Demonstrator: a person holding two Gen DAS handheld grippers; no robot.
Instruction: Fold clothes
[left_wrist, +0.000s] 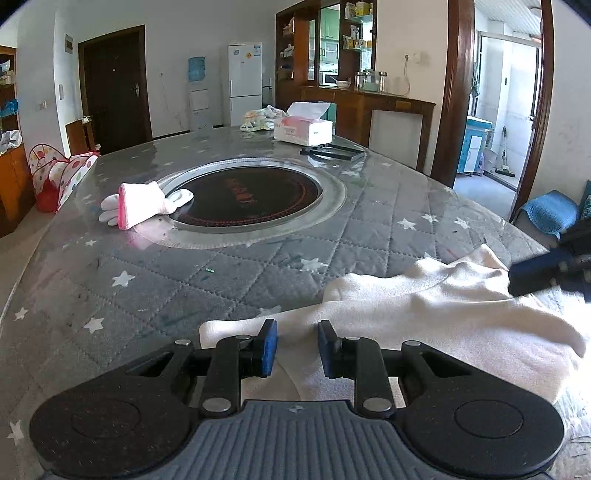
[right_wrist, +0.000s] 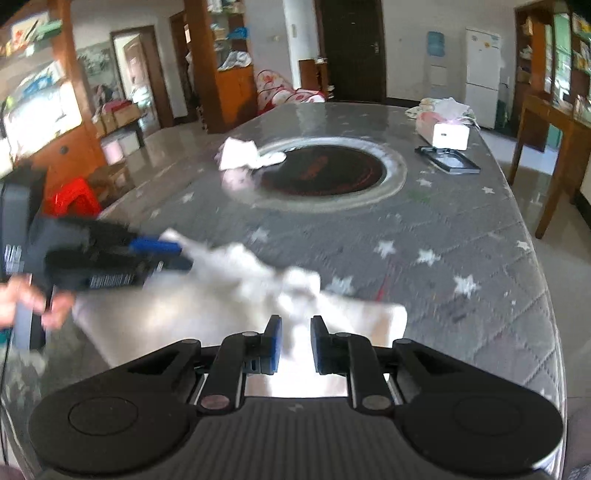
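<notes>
Fold under way, one garment apparently done

Lower frame: left gripper (left_wrist: 297, 347) and right gripper (right_wrist: 295, 343) each pinch the unfolded white garment (left_wrist: 424, 306); a folded pink-edged piece (left_wrist: 142, 205) lies mid-left by the black disc (left_wrist: 251, 195).

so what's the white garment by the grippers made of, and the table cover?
White garment: looks like soft fleece or brushed knit, matte and fuzzy, and it drapes in limp folds. Table cover: seemingly grey quilted fabric with printed stars under a clear glossy sheet, probably plastic; window light reflects off it.
</notes>
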